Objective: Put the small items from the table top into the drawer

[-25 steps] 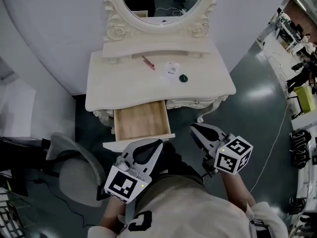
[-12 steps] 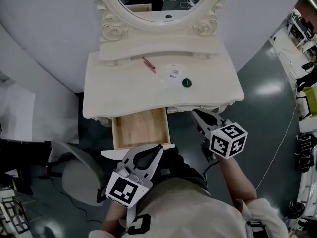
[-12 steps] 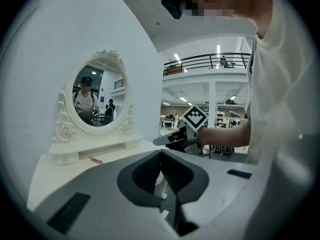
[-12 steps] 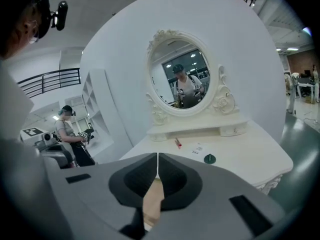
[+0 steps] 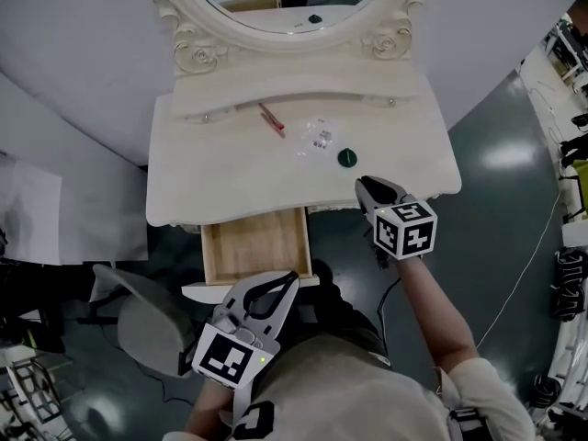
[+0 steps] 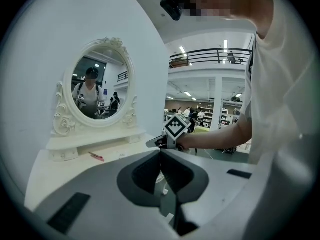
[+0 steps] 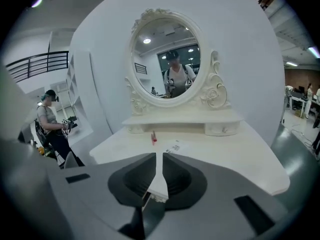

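Both tongs are clenched on nothing: the right tongs (image 5: 361, 183) hover at the table (image 5: 184, 191) edge, the left tongs (image 5: 295, 277) just behind the open drawer (image 5: 255, 243), which looks bare. Nothing is stowed yet. Beyond the right tongs lie the red pen (image 5: 272, 118), farthest, the clear packet (image 5: 318, 134), and nearest, the small green round piece (image 5: 346, 158).

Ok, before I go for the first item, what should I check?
1. Open drawer: ok, looks empty.
2. Items on the tabletop: ok, red stick, packet, green disc.
3. Reach: ok, right gripper is just short of the green disc.
4. Jaws ready to grasp: not ok, right gripper shut, empty.
5. Way into the drawer: cannot tell; left gripper, shut, sits by its front.
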A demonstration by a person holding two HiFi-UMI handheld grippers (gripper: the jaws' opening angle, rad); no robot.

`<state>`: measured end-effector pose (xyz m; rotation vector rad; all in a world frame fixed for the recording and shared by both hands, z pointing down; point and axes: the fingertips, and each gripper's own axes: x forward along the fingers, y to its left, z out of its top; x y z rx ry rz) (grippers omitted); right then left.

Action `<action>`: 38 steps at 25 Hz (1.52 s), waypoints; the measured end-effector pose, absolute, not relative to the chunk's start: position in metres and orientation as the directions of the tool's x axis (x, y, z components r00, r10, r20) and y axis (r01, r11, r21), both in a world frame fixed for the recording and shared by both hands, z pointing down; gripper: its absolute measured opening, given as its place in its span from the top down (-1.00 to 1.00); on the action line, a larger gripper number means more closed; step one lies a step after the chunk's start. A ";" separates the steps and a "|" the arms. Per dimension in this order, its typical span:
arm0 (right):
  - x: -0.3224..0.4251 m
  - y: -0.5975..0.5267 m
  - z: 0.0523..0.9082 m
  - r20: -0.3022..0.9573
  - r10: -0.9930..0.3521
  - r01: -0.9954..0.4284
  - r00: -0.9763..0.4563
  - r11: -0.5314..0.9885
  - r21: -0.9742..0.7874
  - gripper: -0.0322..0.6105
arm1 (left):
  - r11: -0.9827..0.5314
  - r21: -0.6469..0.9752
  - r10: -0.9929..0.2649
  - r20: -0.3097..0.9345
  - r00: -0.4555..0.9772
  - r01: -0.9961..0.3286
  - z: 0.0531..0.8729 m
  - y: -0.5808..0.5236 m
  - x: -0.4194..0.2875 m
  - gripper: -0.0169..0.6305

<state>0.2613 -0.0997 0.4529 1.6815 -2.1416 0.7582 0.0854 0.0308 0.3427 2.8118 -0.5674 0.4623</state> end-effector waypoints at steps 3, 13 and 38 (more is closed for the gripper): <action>0.268 -0.117 0.470 0.568 -0.781 -0.964 -0.260 0.177 -0.198 0.80 | -0.891 0.176 -0.334 0.368 0.868 -0.418 0.348 0.023 0.095 0.77; 0.292 -0.161 0.519 0.622 -0.740 -0.966 -0.256 0.175 -0.189 0.64 | -0.876 0.203 -0.331 0.406 0.852 -0.438 0.361 0.003 0.126 0.77; 0.306 -0.202 0.603 0.794 -0.571 -0.974 -0.210 0.194 -0.118 0.53 | -0.822 0.244 -0.369 0.459 0.808 -0.514 0.385 -0.031 0.140 0.77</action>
